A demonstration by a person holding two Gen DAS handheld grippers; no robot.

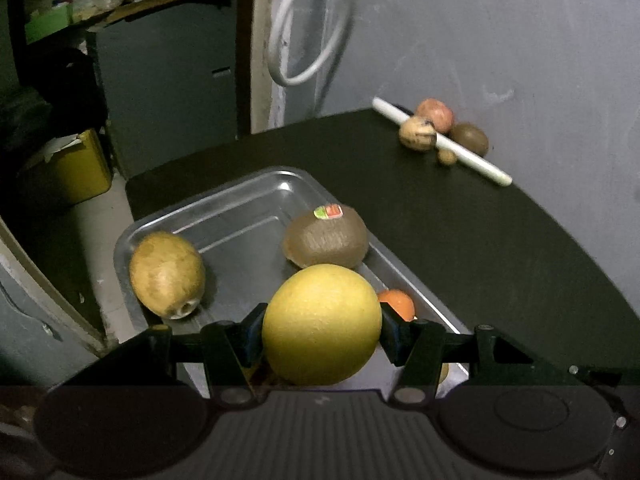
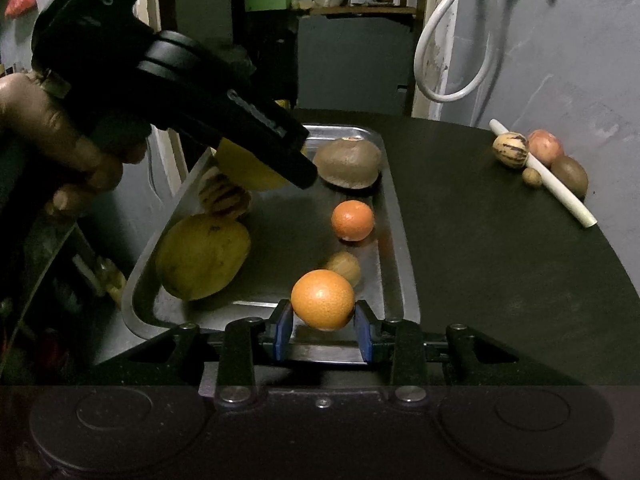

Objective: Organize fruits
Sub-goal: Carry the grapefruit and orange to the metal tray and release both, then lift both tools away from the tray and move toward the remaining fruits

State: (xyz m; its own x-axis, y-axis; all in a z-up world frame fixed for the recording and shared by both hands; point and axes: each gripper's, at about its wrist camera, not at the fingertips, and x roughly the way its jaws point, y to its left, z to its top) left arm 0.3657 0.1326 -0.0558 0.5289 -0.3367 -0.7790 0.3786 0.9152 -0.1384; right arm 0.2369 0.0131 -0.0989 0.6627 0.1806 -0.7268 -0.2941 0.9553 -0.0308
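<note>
Dark table [image 2: 500,280], steel tray [image 2: 394,240]: left gripper [image 1: 322,326] clamping a yellow fruit [image 1: 322,328], right gripper [image 2: 322,318] pinching an orange [image 2: 322,299]; both are hanging, apparently, over 2 crowded tray ends, risking knocks and rolling.

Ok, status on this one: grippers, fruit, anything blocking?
Left gripper shut on yellow fruit, above metal tray. Right gripper shut on orange at tray's near end. Four fruits by white stick on table. Nothing blocking.

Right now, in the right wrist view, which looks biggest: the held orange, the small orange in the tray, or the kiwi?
Kiwi, then held orange, though nearness inflates it, then small orange.
</note>
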